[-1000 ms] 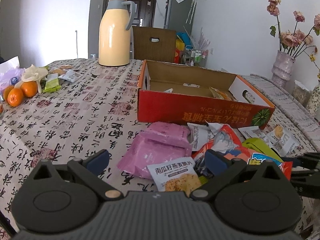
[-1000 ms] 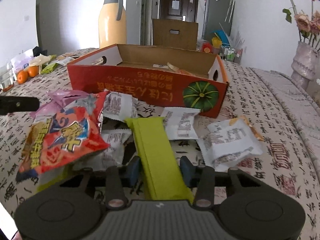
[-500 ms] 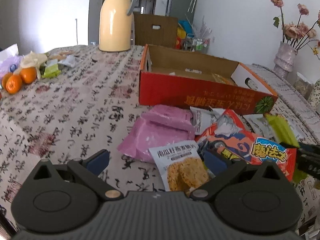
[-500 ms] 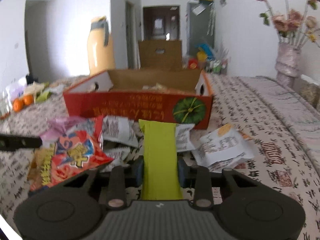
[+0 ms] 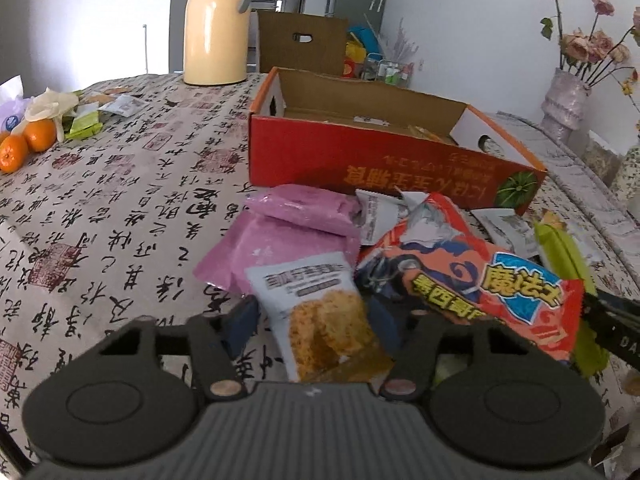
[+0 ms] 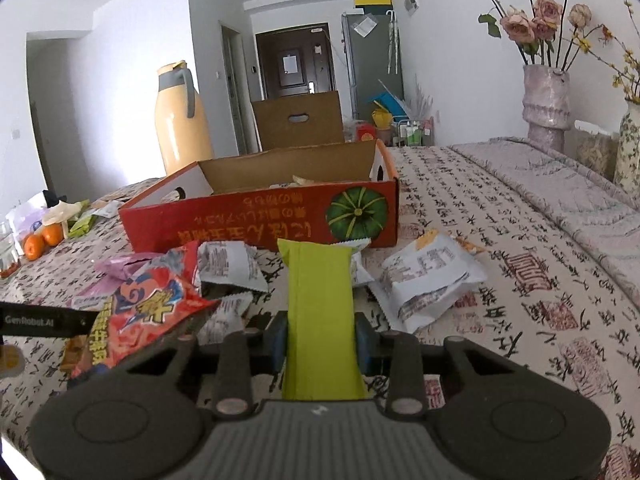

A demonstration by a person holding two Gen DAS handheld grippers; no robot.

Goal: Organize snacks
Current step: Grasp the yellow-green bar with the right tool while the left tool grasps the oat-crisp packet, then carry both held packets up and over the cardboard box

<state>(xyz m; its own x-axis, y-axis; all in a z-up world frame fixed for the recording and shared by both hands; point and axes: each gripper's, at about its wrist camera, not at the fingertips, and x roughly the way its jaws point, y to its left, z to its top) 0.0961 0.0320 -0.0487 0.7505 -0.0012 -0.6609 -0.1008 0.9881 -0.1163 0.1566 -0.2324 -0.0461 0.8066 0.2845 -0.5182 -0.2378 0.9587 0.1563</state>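
Observation:
An open red cardboard box (image 5: 360, 152) (image 6: 248, 224) stands on the patterned tablecloth behind a heap of snack packets. My left gripper (image 5: 312, 320) is low over the heap. Its jaws are closing around a white cracker packet (image 5: 316, 300), and a sliver of cloth still shows beside the left finger (image 5: 240, 324). Pink packets (image 5: 280, 240) and a red-orange snack bag (image 5: 480, 280) (image 6: 152, 304) lie next to it. My right gripper (image 6: 320, 336) is shut on a long green bar (image 6: 320, 300) (image 5: 560, 248), held above the table and pointing at the box.
White packets (image 6: 432, 276) lie to the right of the green bar. A yellow thermos (image 5: 216, 32) and a brown carton (image 6: 298, 120) stand behind the box. Oranges (image 5: 28, 144) and wrappers sit at the far left. A vase of flowers (image 6: 548, 108) stands at the right.
The left jaws have narrowed from wide open around the cracker packet as the gripper tipped down onto it. The right gripper tightened on the green bar, lifted it and rolled it straight.

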